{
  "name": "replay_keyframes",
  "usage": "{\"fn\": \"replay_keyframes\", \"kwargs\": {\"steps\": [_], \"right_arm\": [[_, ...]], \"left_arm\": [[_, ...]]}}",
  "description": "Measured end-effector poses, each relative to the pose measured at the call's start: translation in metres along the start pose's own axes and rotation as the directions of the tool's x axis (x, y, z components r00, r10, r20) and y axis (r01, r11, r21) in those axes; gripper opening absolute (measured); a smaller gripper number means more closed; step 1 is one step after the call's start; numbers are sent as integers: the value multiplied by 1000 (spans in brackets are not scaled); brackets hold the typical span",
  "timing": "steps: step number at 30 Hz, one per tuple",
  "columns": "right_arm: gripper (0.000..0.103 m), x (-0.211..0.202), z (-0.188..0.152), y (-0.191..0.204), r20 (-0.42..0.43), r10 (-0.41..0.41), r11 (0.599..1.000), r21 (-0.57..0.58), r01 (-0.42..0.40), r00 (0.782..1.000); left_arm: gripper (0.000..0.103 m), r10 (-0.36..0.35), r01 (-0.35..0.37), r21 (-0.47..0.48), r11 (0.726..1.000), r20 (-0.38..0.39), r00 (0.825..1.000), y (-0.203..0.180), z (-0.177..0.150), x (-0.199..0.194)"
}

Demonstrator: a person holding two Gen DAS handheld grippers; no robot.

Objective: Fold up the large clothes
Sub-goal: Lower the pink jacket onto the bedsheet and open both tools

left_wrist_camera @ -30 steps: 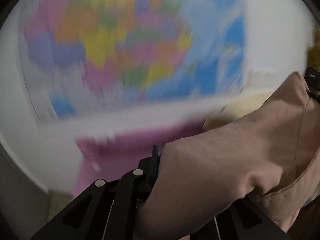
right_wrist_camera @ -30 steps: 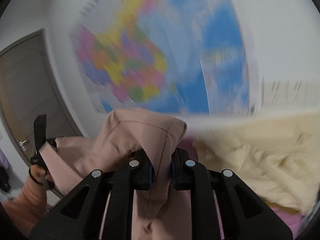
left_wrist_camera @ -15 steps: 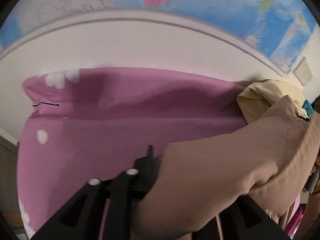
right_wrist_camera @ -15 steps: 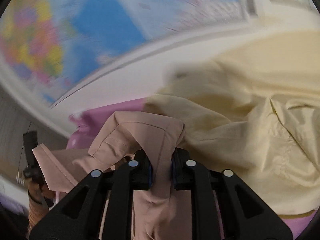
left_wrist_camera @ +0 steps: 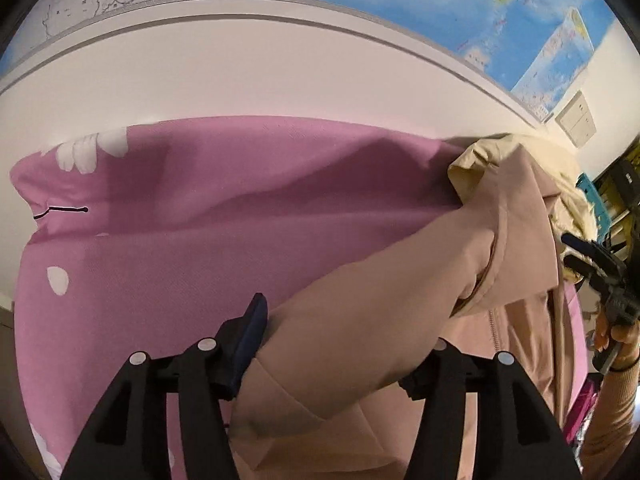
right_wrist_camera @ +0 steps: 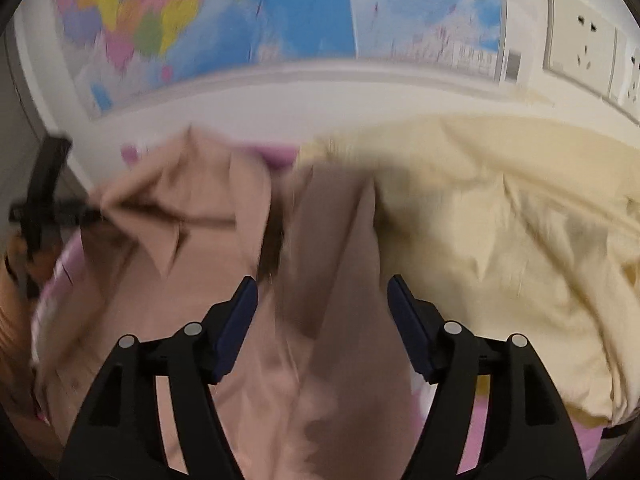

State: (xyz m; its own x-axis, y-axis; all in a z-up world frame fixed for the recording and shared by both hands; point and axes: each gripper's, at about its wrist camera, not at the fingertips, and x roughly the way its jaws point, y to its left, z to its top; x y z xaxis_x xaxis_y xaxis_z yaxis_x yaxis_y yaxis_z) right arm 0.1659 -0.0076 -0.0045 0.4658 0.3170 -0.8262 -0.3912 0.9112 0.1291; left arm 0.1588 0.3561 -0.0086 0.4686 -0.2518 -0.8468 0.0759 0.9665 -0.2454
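A dusty-pink garment (left_wrist_camera: pixel 400 312) lies over a pink bedsheet (left_wrist_camera: pixel 180 240). In the left wrist view it drapes across my left gripper (left_wrist_camera: pixel 344 336), whose jaws stand wide apart; the right fingertip is hidden under the cloth. In the right wrist view the same pink garment (right_wrist_camera: pixel 224 240) lies blurred below my right gripper (right_wrist_camera: pixel 322 300), which is open with the cloth loose between its fingers. The right gripper also shows at the far right of the left wrist view (left_wrist_camera: pixel 600 268), and the left gripper at the left of the right wrist view (right_wrist_camera: pixel 44 200).
A crumpled cream garment (right_wrist_camera: pixel 500 220) lies to the right on the bed. A wall map (right_wrist_camera: pixel 240 12) hangs behind. Wall sockets (right_wrist_camera: pixel 580 44) sit at the upper right. Shelving with a teal crate (left_wrist_camera: pixel 596 200) stands at the right.
Both grippers have opened and let go of the pink garment, which has dropped onto the bed. Both cameras have tilted down from the map toward the bed.
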Motion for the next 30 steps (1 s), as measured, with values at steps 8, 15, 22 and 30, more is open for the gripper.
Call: {"fn": "replay_keyframes", "kwargs": {"steps": [8, 15, 22, 30], "right_arm": [[2, -17, -13, -21, -2, 18, 999, 50, -17, 1000], [6, -38, 0, -80, 52, -42, 975, 221, 29, 998], [56, -85, -51, -87, 118, -50, 976, 218, 23, 992], [82, -111, -155, -10, -11, -44, 997, 63, 44, 999]], "left_arm": [[40, 40, -39, -102, 994, 9, 999, 19, 30, 16], [61, 172, -168, -173, 971, 10, 985, 32, 49, 31], [72, 161, -158, -33, 987, 145, 976, 21, -10, -36], [78, 87, -114, 153, 982, 172, 981, -31, -96, -69]]}}
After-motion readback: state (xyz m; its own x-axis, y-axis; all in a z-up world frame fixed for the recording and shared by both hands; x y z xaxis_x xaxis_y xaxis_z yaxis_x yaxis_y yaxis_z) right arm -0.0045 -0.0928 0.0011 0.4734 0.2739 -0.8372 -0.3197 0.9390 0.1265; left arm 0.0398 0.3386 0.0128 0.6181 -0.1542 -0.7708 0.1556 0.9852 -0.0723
